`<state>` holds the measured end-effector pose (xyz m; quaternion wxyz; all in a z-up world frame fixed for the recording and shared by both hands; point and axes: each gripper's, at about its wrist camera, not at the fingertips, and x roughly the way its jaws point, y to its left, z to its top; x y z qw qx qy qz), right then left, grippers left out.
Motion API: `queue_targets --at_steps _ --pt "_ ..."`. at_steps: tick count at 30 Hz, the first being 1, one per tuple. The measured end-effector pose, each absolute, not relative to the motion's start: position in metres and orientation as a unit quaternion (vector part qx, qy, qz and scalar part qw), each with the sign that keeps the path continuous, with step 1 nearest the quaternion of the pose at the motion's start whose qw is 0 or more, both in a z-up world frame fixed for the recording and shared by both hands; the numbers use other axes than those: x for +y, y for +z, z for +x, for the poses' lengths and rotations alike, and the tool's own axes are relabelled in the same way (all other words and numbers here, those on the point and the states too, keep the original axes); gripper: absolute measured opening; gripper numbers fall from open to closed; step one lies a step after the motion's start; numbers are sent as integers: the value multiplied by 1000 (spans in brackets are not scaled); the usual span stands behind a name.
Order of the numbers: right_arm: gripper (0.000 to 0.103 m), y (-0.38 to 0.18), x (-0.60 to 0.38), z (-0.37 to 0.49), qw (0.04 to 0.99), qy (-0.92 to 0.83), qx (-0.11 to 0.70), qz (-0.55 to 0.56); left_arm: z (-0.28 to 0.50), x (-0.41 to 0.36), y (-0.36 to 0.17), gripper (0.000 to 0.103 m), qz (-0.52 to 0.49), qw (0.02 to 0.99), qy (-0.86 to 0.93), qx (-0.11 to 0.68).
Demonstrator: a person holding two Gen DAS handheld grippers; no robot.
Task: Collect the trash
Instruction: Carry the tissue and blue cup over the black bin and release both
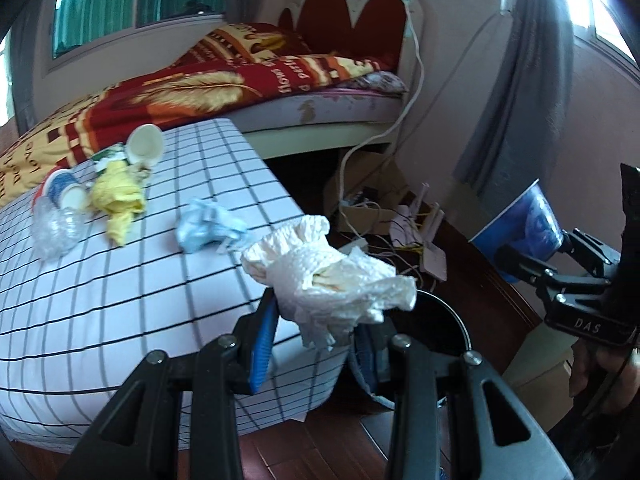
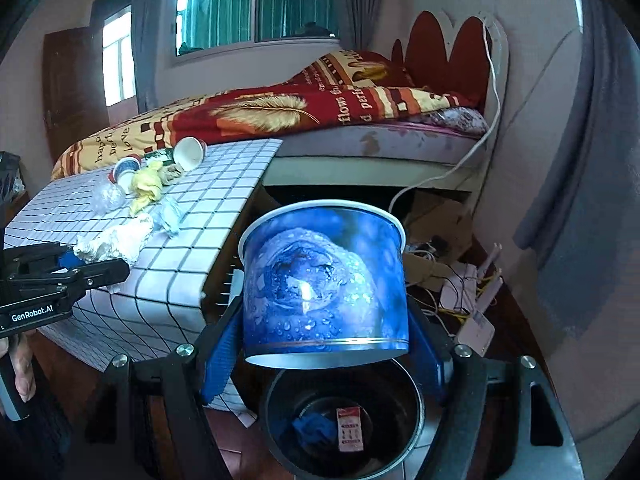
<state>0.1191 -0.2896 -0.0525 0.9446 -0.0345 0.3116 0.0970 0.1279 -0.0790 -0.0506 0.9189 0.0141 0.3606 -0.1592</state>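
Here, a blue cup [image 2: 325,280] is clamped in the right gripper [image 2: 326,344] directly above the bin [image 2: 416,412], where a red packet [image 2: 349,429] lies. A white tissue [image 1: 332,276] is pinched by the left gripper [image 1: 316,344] at the table's [image 1: 120,300] edge.

Checked table [image 1: 168,280] with crumpled trash [image 1: 116,194]

White table [image 1: 168,280] with black grid; yellow rag [image 1: 116,196], pale blue wad [image 1: 208,226], white paper towel [image 1: 332,276]; blue cup [image 2: 324,284]; black bin [image 2: 412,412].
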Motion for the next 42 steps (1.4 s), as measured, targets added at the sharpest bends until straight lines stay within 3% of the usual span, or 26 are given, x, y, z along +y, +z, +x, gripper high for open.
queue_targets --at_steps 13,38,39,41,42 --pt "77 -85 -344 100 936 65 346 -21 121 -148 -74 38 38 892 -232 385" --pt "77 -213 -354 126 872 141 465 -54 156 -199 -184 38 73 814 -304 490" --pt "77 -215 -352 130 871 148 466 -55 158 -200 -186 39 74 812 -306 491" --pt "82 -222 -346 138 868 149 469 -72 160 -200 -193 52 77 806 -310 499" --pt "100 -227 -344 141 864 134 477 -86 162 -201 -197 73 86 806 -298 504"
